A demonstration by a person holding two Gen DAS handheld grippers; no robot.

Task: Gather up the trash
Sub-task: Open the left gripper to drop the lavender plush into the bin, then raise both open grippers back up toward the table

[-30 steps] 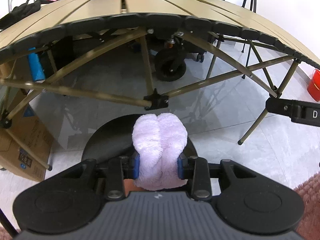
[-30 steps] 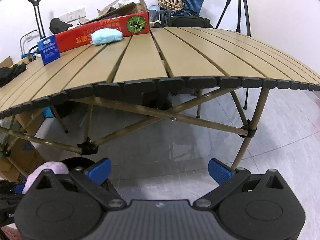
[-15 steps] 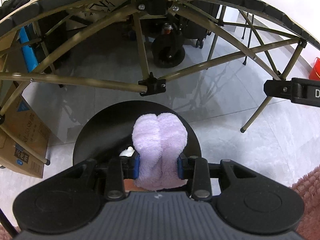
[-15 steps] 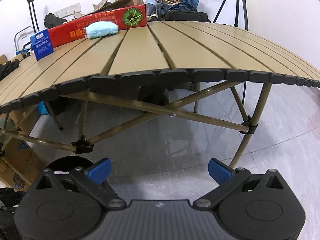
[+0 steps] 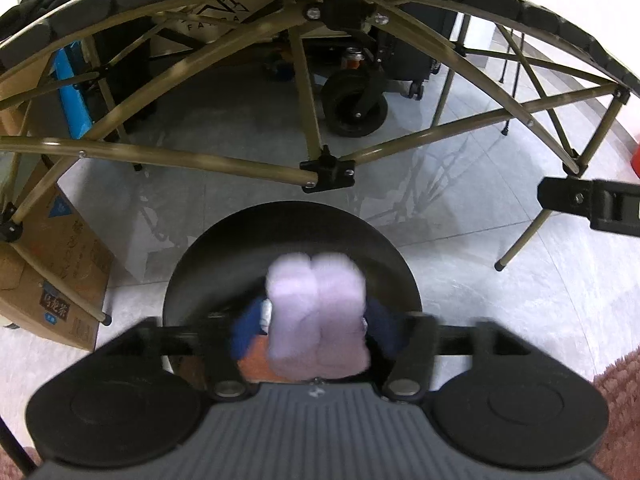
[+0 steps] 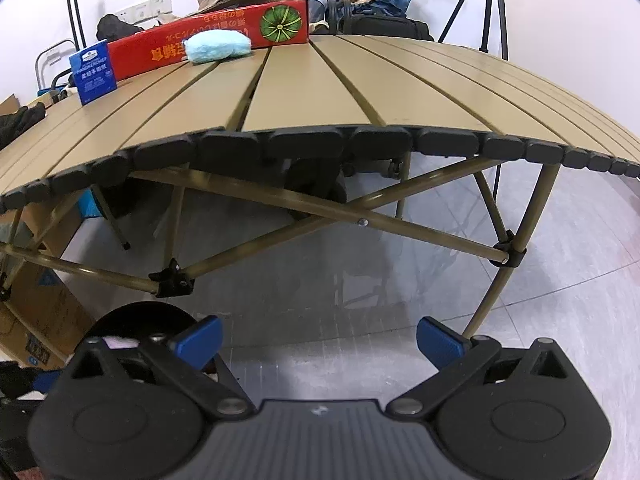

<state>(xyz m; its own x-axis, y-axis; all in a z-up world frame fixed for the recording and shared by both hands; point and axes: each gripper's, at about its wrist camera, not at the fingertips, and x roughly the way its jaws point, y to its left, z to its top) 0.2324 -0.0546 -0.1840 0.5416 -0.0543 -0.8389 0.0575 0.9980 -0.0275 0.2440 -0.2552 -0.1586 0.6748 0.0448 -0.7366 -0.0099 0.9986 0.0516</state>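
Purple cloth [image 5: 318,312]: a fluffy, folded piece in the lower middle of the left wrist view, directly over the round black bin [image 5: 200,276]. It is blurred, so I cannot tell if it has left the pads yet.
Left gripper [image 5: 316,330]: its jaws are opening now; the blue pads stand to both sides of the purple cloth and no longer seem to squeeze it.
Right gripper [image 6: 318,340]: wide, with nothing between the blue pads, at the bottom of the right wrist view.
Blue cloth [image 6: 218,46]: lies on the table [image 6: 320,92] in the upper left of the right wrist view, touching the red box [image 6: 168,50]. Probably the next trash.
How it will handle: I judge it light, soft and not fragile. It will squash under the pads and should not slip.
Where to take hold: across the thick middle, pinching deep, because a loose edge could only unfold.
Risk: the fluffy surface may stick to a pad at release.
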